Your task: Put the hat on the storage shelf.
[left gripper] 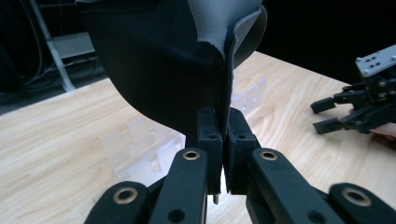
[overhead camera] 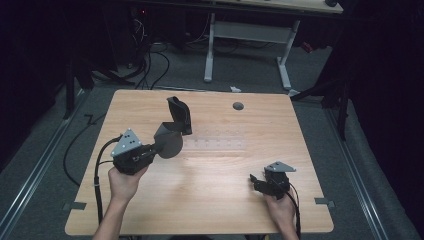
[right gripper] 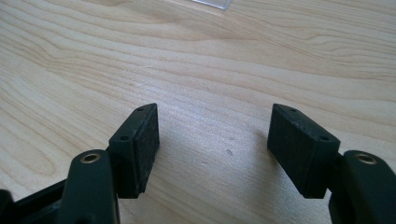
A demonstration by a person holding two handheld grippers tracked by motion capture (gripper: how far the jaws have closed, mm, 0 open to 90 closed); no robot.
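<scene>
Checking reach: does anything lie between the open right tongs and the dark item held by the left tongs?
Nothing visible: bare wooden table lies between the right tongs and the dark folded item clamped in the left tongs.

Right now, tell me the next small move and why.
Probably bring the open right gripper across toward the dark hinged case to take its free half. The left gripper is shut on one thin edge and holds it up off the table, while the right one holds nothing.
</scene>
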